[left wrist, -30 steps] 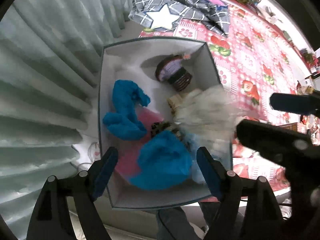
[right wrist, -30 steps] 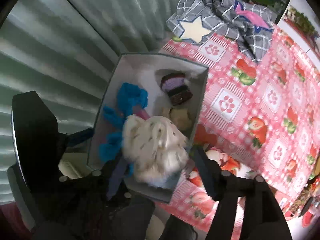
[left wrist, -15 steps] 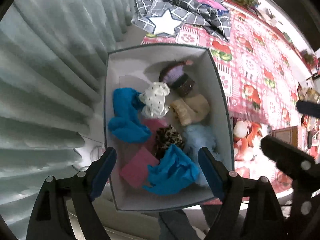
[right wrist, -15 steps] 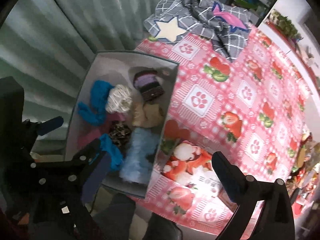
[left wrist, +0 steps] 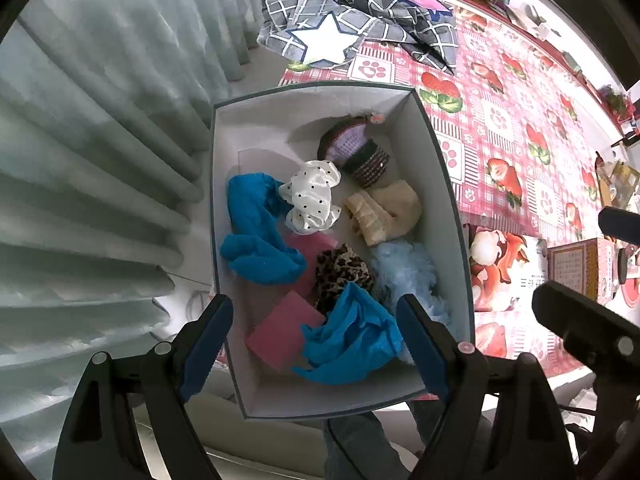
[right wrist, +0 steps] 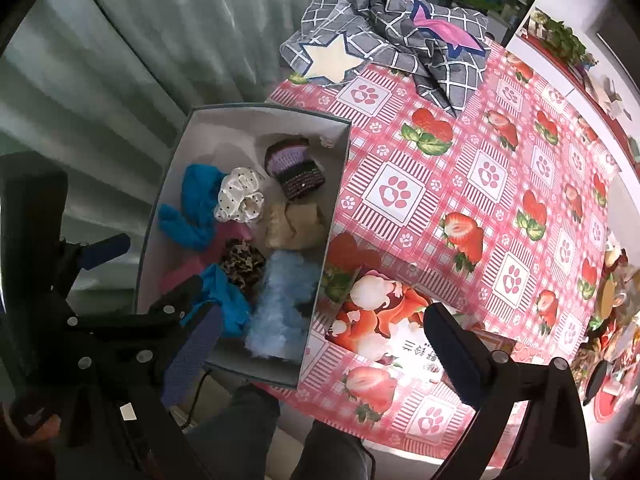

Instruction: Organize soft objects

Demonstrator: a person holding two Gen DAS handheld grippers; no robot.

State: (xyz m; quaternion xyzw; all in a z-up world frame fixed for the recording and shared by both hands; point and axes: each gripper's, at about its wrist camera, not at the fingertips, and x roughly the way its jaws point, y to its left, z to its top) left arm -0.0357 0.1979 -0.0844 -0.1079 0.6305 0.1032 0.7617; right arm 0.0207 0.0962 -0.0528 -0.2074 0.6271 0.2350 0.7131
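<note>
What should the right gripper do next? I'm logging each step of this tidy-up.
Probably swing toward the grey checked cloth at the table's far end. The right gripper, whose jaws have just been opening, is empty; the white dotted scrunchie already lies in the box, and that cloth looks like the only loose soft item left outside.

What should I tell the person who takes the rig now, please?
Left claw: open, holds nothing, over the box.
Right claw: its jaws have just been opening; open and holding nothing, over the box's edge and the tablecloth.
Done: the white dotted scrunchie lies in the box beside the blue cloth, with the other soft things.
Left: the grey checked cloth lies outside, at the table's far end.
</note>
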